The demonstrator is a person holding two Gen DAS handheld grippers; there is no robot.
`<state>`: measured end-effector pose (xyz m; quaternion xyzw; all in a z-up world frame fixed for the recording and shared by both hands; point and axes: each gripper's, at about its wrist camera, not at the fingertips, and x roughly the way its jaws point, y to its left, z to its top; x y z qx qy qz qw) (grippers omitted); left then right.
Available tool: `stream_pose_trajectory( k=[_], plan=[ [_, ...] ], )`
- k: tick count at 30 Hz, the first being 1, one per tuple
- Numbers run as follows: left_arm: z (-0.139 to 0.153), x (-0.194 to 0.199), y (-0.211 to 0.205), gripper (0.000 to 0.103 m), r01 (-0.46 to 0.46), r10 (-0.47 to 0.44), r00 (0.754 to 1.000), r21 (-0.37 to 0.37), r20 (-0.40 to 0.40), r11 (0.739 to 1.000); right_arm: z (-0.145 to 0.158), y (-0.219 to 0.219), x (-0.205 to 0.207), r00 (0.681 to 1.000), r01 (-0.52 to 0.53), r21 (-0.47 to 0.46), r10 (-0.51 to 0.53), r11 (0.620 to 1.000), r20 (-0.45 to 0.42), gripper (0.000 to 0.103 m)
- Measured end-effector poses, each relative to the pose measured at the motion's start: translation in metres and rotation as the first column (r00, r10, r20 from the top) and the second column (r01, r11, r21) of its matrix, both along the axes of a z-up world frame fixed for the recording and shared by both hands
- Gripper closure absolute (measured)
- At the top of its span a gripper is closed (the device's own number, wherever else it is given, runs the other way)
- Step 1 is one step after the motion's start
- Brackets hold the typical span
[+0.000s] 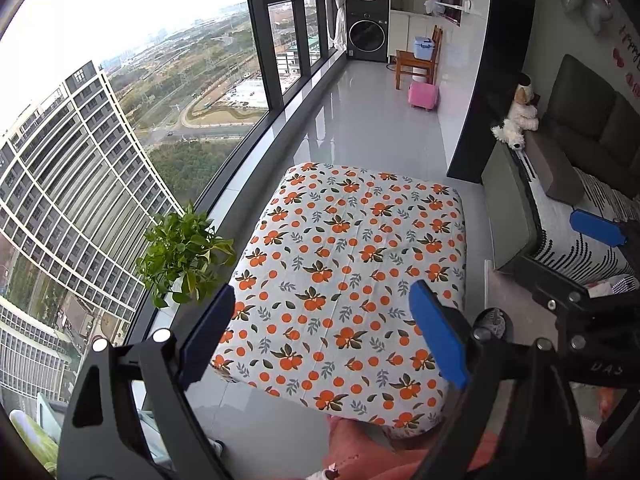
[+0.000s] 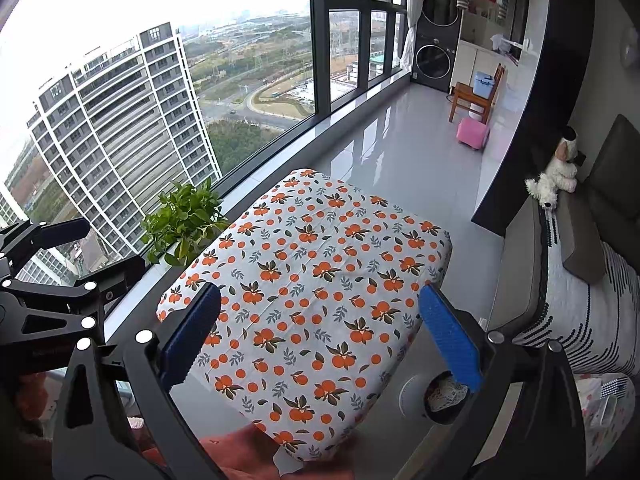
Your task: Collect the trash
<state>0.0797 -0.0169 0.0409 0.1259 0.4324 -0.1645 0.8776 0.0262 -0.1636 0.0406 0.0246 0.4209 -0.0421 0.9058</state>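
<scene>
- Trash: no loose piece is plainly visible on the table (image 2: 304,292), whose orange-print cloth shows bare in both views. The likeliest candidate is the crumpled whitish material (image 2: 446,394) inside a small dark bin (image 2: 440,412) on the floor just right of the table, partly hidden behind the right gripper's finger.
- Handling, as a judgement: it looks like wadded paper or netting, so light, soft and crushable, not slippery, not fragile. A pinch on the top of the wad should do; no firm squeeze is needed.
- Same bin in the left wrist view (image 1: 494,322), contents too small to identify.
- Right gripper (image 2: 320,336): jaws spread wide, empty, held above the table's near edge, pointing forward and slightly down.
- Left gripper (image 1: 324,332): also spread wide, empty, level with its partner and just beside it over the table.
- Surroundings: potted plant (image 2: 186,220) on the window sill, sofa (image 2: 580,280) to the right.
</scene>
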Motion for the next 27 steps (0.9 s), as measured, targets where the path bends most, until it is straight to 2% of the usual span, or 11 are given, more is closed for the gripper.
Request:
stream_pose_trajectory(
  k=[11, 27],
  plan=[
    [0.0039, -0.0076, -0.0017, 0.014, 0.007, -0.008, 0.998, 0.015, 0.068, 1.0, -0.0004, 0.0004, 0.0002, 1.0, 0.002, -0.001, -0.002, 1.0, 0.0, 0.007],
    [0.0014, -0.0077, 0.0028, 0.014, 0.001, -0.001, 1.0, 0.002, 0.024, 1.0, -0.0009, -0.0003, -0.0015, 1.0, 0.0, 0.001, 0.0, 1.0, 0.0, 0.007]
  ],
)
